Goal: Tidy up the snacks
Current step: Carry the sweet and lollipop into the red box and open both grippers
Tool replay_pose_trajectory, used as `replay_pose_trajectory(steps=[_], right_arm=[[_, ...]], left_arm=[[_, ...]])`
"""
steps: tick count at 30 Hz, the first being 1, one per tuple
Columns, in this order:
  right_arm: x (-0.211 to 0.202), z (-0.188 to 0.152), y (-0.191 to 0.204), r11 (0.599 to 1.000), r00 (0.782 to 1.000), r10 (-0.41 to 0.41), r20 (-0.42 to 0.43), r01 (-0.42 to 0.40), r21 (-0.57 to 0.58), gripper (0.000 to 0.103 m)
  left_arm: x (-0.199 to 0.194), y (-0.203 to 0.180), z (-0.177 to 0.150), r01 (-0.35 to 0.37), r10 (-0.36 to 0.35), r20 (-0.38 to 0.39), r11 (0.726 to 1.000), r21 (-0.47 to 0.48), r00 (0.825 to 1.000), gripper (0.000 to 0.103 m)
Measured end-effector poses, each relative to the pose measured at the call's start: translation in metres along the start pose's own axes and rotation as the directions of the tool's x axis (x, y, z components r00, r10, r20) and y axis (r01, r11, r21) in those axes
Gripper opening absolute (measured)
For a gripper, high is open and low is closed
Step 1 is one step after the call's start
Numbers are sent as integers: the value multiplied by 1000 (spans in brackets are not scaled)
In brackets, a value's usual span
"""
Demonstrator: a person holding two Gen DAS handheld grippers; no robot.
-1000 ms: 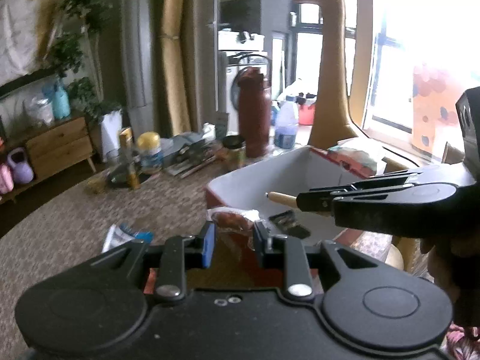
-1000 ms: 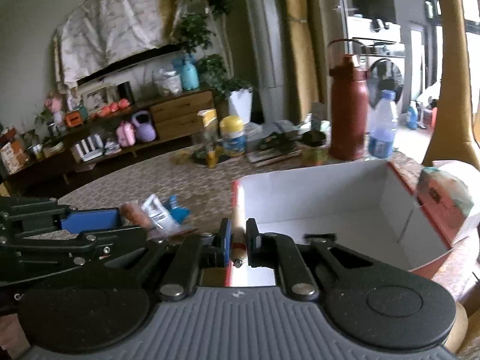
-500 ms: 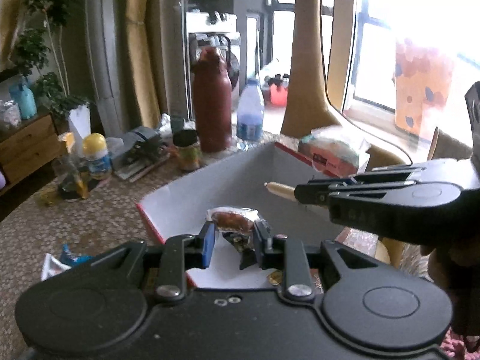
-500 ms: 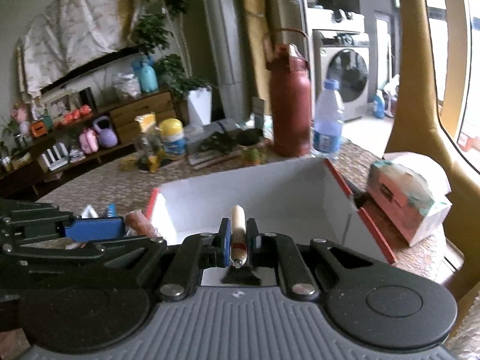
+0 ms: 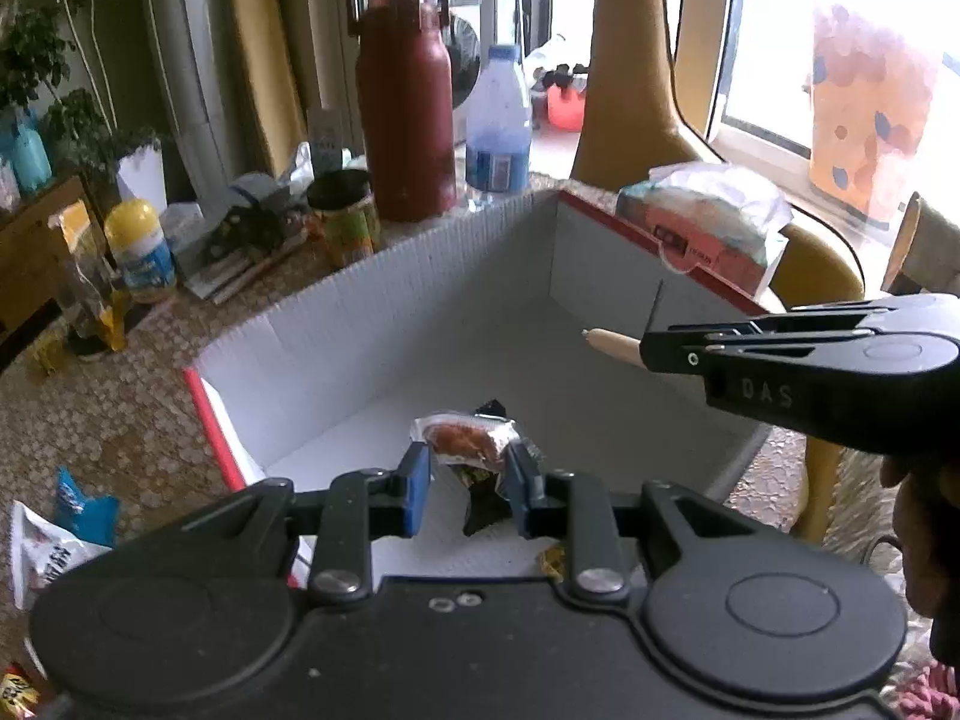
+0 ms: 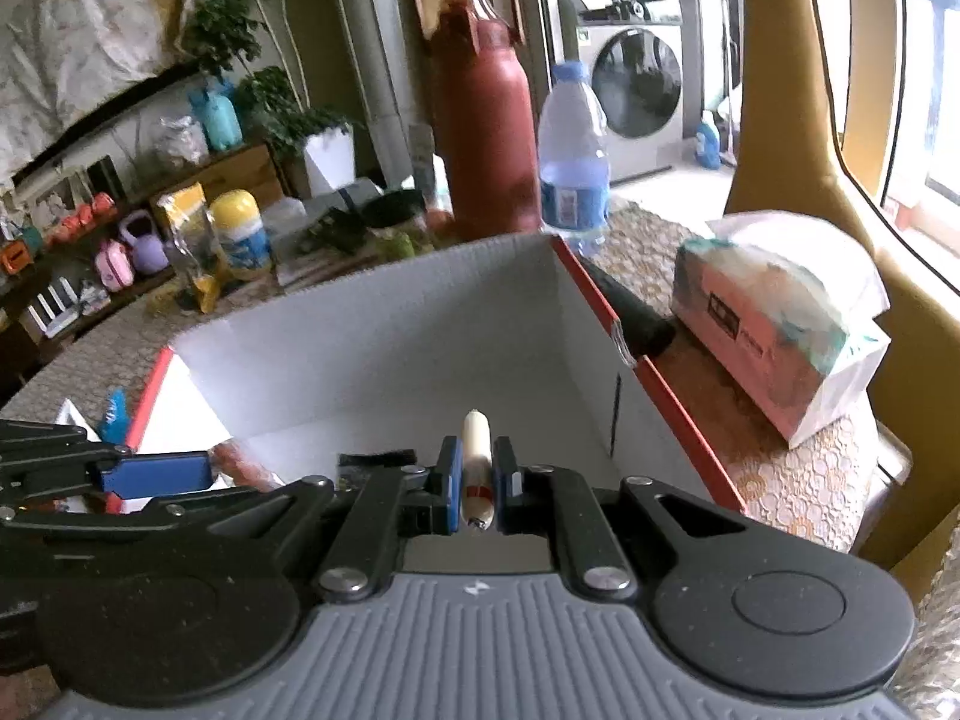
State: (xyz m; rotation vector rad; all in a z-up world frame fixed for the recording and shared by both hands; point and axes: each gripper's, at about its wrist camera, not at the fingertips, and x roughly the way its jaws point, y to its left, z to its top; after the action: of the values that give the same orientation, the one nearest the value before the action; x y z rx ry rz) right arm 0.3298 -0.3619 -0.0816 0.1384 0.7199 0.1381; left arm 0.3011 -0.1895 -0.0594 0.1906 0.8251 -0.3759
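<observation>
A white cardboard box (image 5: 420,306) with red edges stands open on the table; it also shows in the right wrist view (image 6: 390,324). My left gripper (image 5: 468,480) is shut on a clear-wrapped reddish snack packet (image 5: 465,438) and holds it over the box's near side. A black wrapper (image 5: 483,507) lies on the box floor below it. My right gripper (image 6: 478,480) is shut on a pale sausage stick (image 6: 476,456) and holds it over the box interior. The right gripper (image 5: 654,351) enters the left wrist view from the right, with the stick's tip (image 5: 609,342) poking out.
A maroon flask (image 5: 411,102), water bottle (image 5: 498,126), jar (image 5: 345,216) and yellow-lidded tub (image 5: 138,249) stand behind the box. A tissue pack (image 6: 774,318) sits right of it. A white and blue snack bag (image 5: 54,531) lies left on the table.
Both grippers have moved forward over the box with their snacks still held. The box now fills the middle of both views.
</observation>
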Motion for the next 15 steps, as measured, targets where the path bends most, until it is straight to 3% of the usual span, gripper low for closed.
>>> replay_pose_trajectory(steps=[15], right_arm=[[22, -11, 3, 999, 997, -29, -77, 26, -35, 10]], left_arm=[[36, -7, -3, 17, -16, -139, 1000, 1, 990, 27]])
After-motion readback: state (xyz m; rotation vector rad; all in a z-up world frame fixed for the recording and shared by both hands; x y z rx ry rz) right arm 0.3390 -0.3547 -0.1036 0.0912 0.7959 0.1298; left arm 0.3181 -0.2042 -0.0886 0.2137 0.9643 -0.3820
